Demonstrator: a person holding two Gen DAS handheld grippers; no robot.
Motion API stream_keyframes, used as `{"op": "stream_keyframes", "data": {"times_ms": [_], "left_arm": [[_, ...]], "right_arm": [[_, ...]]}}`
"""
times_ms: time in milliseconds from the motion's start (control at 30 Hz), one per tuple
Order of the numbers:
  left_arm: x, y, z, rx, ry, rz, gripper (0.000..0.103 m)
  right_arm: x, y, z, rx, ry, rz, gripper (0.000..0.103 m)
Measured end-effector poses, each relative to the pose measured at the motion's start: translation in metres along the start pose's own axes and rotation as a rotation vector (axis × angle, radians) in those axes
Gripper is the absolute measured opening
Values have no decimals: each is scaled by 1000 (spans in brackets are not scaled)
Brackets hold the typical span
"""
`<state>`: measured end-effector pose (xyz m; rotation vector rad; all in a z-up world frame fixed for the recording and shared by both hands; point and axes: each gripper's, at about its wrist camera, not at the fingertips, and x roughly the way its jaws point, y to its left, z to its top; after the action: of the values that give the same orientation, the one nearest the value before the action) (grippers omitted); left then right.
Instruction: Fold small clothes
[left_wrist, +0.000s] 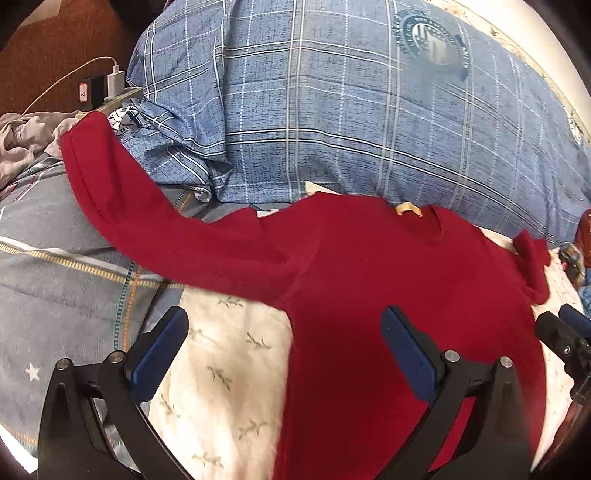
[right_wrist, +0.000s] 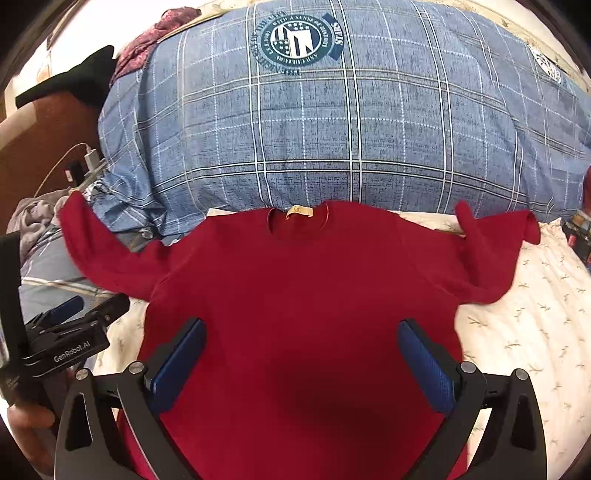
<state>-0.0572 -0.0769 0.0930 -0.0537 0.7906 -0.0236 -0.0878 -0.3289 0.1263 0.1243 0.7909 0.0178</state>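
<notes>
A small red long-sleeved sweater (right_wrist: 295, 295) lies flat, front up, on a white leaf-print sheet (right_wrist: 524, 325), collar and tan label (right_wrist: 300, 211) at the far side. Its left sleeve (left_wrist: 155, 221) stretches out far left; its right sleeve (right_wrist: 491, 251) is bent with the cuff folded up. My left gripper (left_wrist: 284, 328) is open and empty above the sweater's left side edge below the armpit. My right gripper (right_wrist: 301, 339) is open and empty above the middle of the sweater's body. The right gripper's tip also shows in the left wrist view (left_wrist: 565, 332); the left gripper shows in the right wrist view (right_wrist: 74, 325).
A big blue plaid pillow or quilt (right_wrist: 332, 129) lies just beyond the collar. A grey-blue patterned cover (left_wrist: 55, 277) lies to the left. A power strip with a white charger (left_wrist: 114, 83), crumpled grey cloth (left_wrist: 26, 136) and a brown headboard (left_wrist: 55, 44) are far left.
</notes>
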Motion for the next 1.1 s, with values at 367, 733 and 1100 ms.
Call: {"op": "stream_keyframes", "data": {"times_ms": [367,733,1100], "left_arm": [[34,-12,-8,46,53,-10,103],[37,-13,-8,42,53,-10,103],[36,-13,-9,44,39,6,103]], "right_arm": [[46,15,-15,-23,14,-87,102],[54,19,-19,-34,40,-90,102],[60,15,-16,-17,62,-108,103]]}}
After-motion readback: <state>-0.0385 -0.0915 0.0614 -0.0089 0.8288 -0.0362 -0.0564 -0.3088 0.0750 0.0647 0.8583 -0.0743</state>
